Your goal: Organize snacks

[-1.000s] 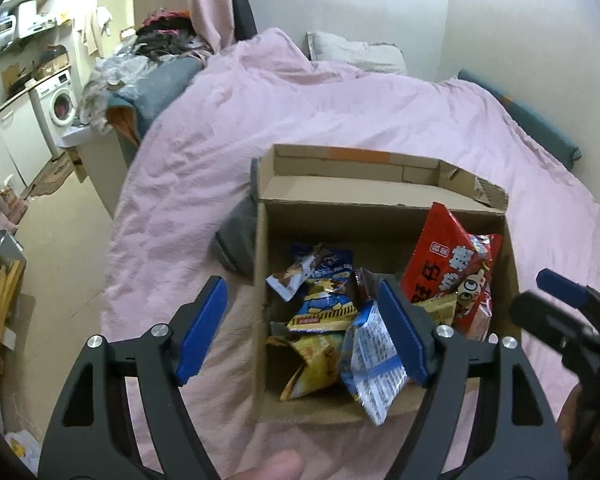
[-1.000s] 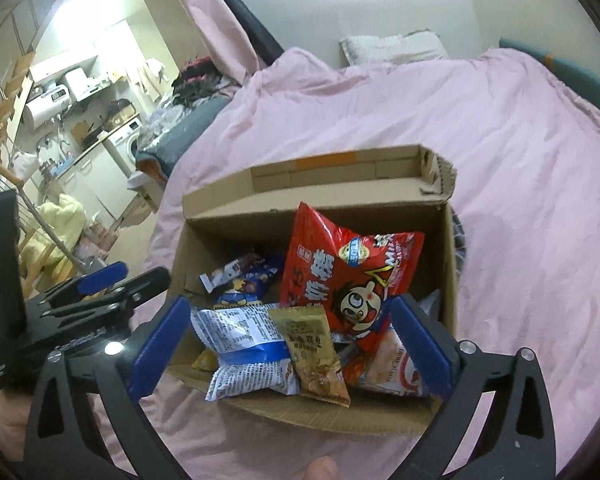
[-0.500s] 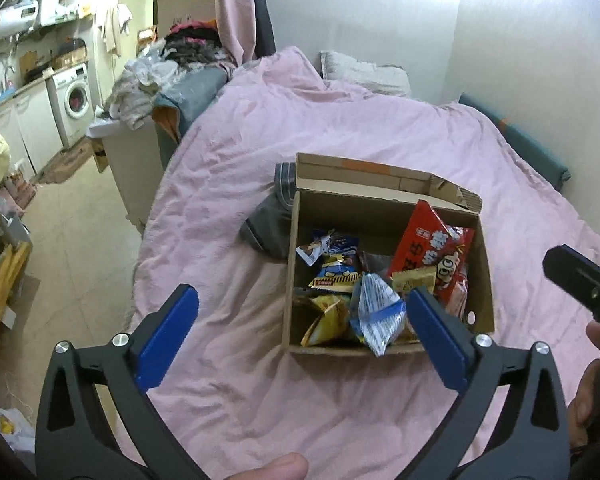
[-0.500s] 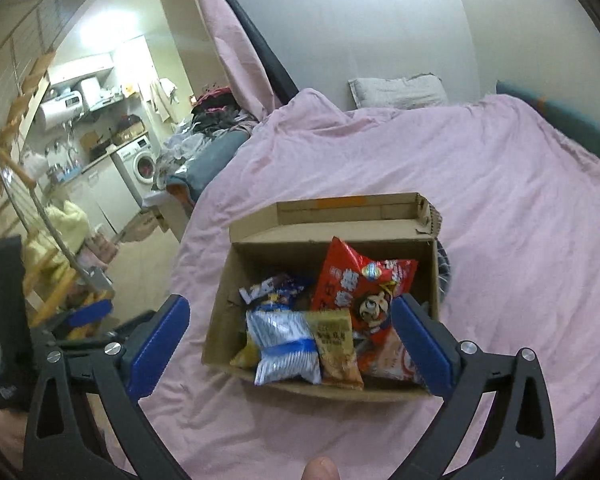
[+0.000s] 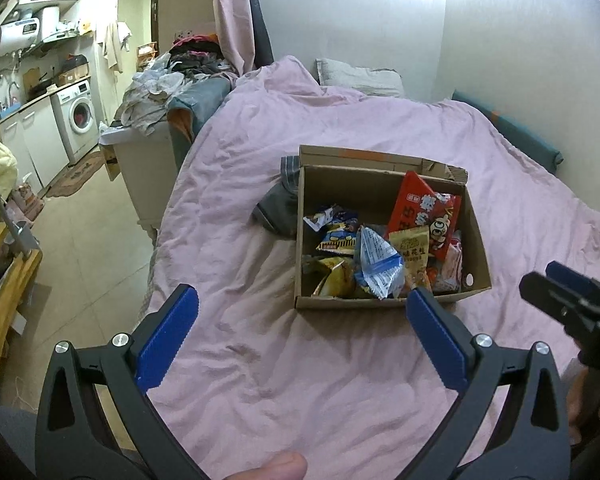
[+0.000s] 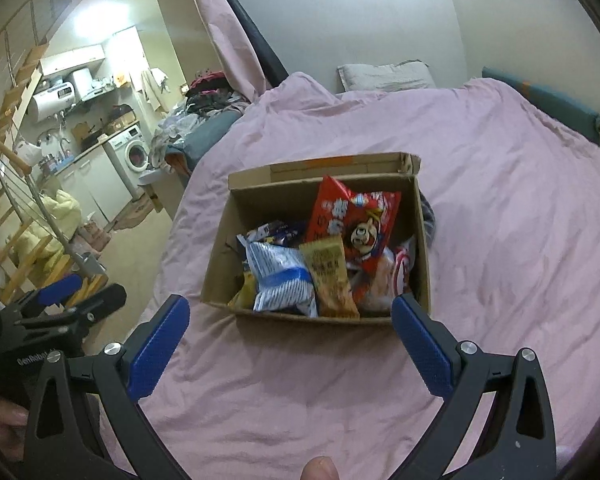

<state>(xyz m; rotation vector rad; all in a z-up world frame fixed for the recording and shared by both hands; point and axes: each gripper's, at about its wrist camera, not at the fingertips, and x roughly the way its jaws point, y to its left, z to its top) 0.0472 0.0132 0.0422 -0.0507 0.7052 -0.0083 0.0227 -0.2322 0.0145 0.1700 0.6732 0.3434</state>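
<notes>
Cardboard box (image 6: 422,276) is sitting on the pink bed (image 6: 500,208), already holding the snack packets (image 6: 328,264) — sorting looks nearly finished. Left hand-held gripper (image 5: 298,326) and right hand-held gripper (image 6: 290,330) are hovering wide open — gripping nothing.

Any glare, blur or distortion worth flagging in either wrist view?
Left wrist: wall blown out top right, strong fisheye bending and dark corners, cardboard box sharp. Right wrist: ceiling light glares top left, snacks slightly soft.
</notes>
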